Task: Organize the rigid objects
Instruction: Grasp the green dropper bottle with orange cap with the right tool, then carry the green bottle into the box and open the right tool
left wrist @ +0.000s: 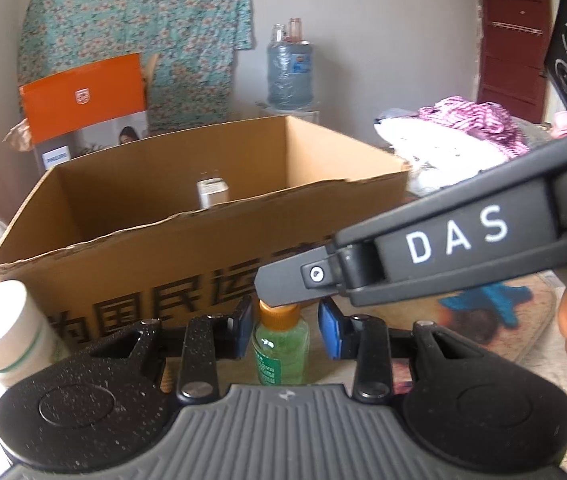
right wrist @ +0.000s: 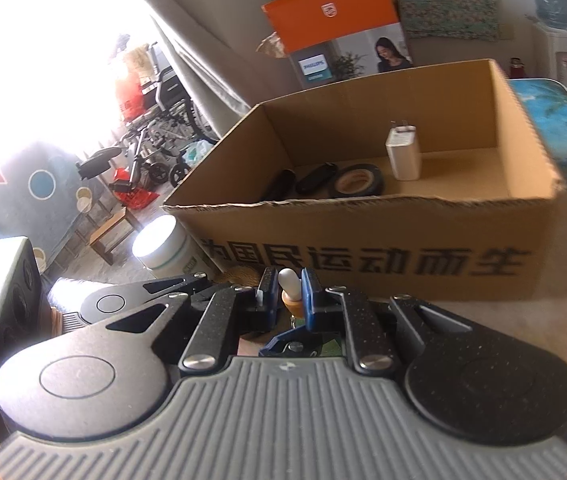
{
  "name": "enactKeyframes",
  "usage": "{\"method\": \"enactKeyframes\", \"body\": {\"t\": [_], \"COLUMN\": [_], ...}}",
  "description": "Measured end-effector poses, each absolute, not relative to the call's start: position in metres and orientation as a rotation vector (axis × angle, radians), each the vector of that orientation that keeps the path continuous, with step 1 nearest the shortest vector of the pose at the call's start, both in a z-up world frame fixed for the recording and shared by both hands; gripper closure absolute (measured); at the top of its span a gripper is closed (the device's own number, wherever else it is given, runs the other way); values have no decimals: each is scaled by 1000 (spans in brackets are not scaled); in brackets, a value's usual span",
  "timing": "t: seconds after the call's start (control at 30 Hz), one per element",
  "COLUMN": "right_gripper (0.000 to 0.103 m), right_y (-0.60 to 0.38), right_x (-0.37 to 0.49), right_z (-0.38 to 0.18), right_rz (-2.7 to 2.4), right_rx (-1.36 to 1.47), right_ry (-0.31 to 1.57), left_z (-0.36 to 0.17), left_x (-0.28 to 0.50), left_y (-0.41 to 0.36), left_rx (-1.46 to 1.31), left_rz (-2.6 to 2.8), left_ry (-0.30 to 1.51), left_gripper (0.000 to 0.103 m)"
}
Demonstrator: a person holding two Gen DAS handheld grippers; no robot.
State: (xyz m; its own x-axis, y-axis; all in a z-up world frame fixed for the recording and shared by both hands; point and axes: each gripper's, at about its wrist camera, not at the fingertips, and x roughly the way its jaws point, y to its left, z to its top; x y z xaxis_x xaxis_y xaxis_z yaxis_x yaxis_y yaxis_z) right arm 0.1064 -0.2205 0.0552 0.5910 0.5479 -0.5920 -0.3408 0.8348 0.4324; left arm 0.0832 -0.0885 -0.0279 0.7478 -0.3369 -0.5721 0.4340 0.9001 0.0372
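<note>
Before the cardboard box [left wrist: 187, 276], upright green bottle [left wrist: 280, 354], cap up, between parted left tongs [left wrist: 285, 330]; right tongs [right wrist: 286, 292] seemingly clamped on its nozzle.

Matt corrugated cardboard box [left wrist: 163, 264]; clear glossy plastic bottle [left wrist: 281, 354]; speckled matt black claw [left wrist: 285, 320].
</note>
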Motion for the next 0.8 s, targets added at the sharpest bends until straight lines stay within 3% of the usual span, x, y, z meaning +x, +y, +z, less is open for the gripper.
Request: {"method": "enactKeyframes", "body": {"t": [0.47,0.8], "right_gripper": [91,84], "right_y": [-251,-247], "right_x": [81,84], "right_z": [55,56], "right_rz": [464,451], "right_rx": [318,277], "right_ry": [781,782], "left_z": [-29,-46], "left_x": [68,68], "left_y": [-111,-106], "left_rx": [191,212], "left_rz": [-502,-500], "left_ry": [553,592], "left_gripper": [66,63]}}
